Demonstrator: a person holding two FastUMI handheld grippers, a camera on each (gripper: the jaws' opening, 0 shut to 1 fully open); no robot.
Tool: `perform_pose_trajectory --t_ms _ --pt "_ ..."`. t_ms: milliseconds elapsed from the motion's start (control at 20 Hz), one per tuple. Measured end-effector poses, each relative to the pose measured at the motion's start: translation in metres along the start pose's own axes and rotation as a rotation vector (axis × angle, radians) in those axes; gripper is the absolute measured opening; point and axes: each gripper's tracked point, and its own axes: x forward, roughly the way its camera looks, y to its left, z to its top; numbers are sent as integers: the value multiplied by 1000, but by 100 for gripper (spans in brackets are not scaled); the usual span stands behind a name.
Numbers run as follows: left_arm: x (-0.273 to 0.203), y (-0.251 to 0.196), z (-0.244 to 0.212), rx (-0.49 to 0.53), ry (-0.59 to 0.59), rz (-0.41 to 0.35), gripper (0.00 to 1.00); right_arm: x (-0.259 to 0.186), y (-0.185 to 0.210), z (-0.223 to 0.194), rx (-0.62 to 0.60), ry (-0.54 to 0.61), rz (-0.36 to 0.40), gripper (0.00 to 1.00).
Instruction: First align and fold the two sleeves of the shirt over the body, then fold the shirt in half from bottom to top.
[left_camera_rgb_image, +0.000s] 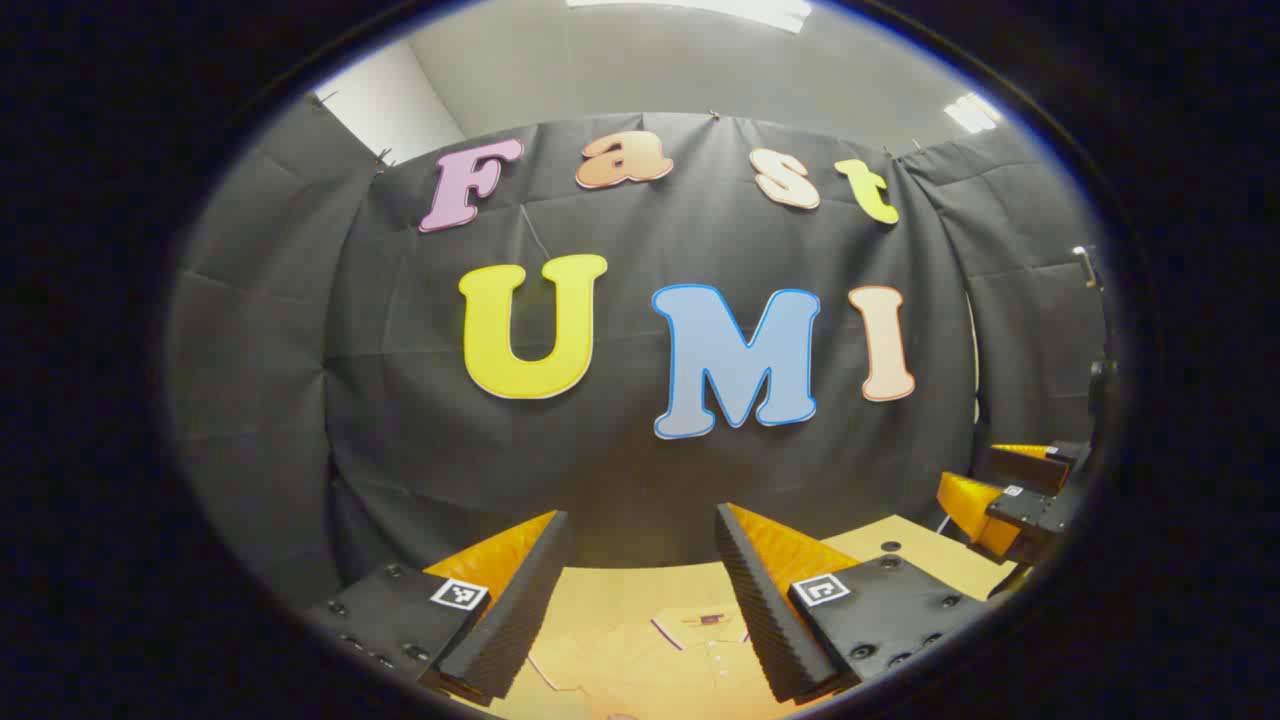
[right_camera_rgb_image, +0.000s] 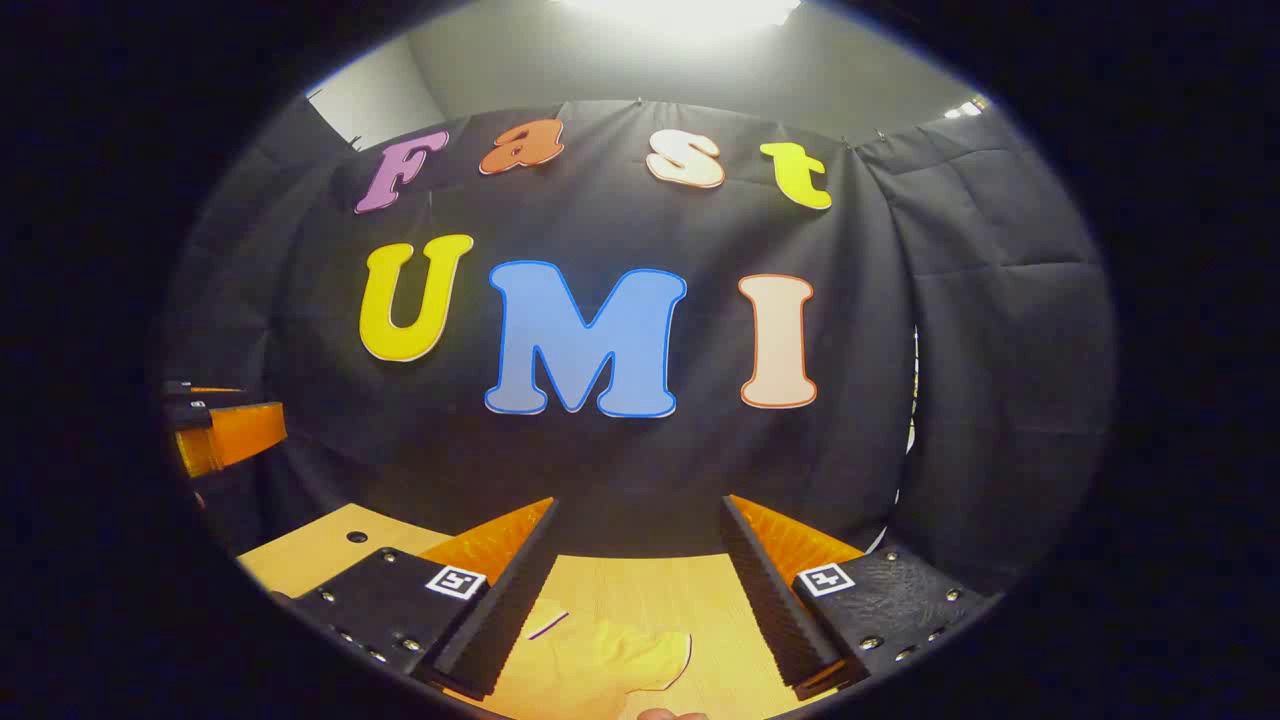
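A yellow shirt (left_camera_rgb_image: 650, 660) with thin dark trim lies flat on the wooden table (left_camera_rgb_image: 900, 550); its collar and button placket show low in the left gripper view. One sleeve end of the shirt (right_camera_rgb_image: 600, 660) shows low in the right gripper view. My left gripper (left_camera_rgb_image: 640, 600) hangs open above the shirt, nothing between its fingers. My right gripper (right_camera_rgb_image: 640, 590) is open too, above the sleeve. The right gripper (left_camera_rgb_image: 1010, 490) appears at the right edge of the left gripper view, and the left gripper (right_camera_rgb_image: 215, 425) at the left edge of the right gripper view.
The black cloth wall (left_camera_rgb_image: 640, 470) rises just behind the table's far edge. The table (right_camera_rgb_image: 320, 550) has a small round hole (right_camera_rgb_image: 357, 537) near its far left corner, seen as the hole (left_camera_rgb_image: 890, 546) in the left gripper view.
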Motion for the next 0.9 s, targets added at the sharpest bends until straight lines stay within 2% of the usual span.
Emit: perform_pose_trajectory --t_ms 500,900 --pt "5 12 5 40 11 33 94 60 -11 -107 20 212 -5 98" --pt "4 28 -3 52 34 88 94 99 -21 -214 34 428 -7 98"
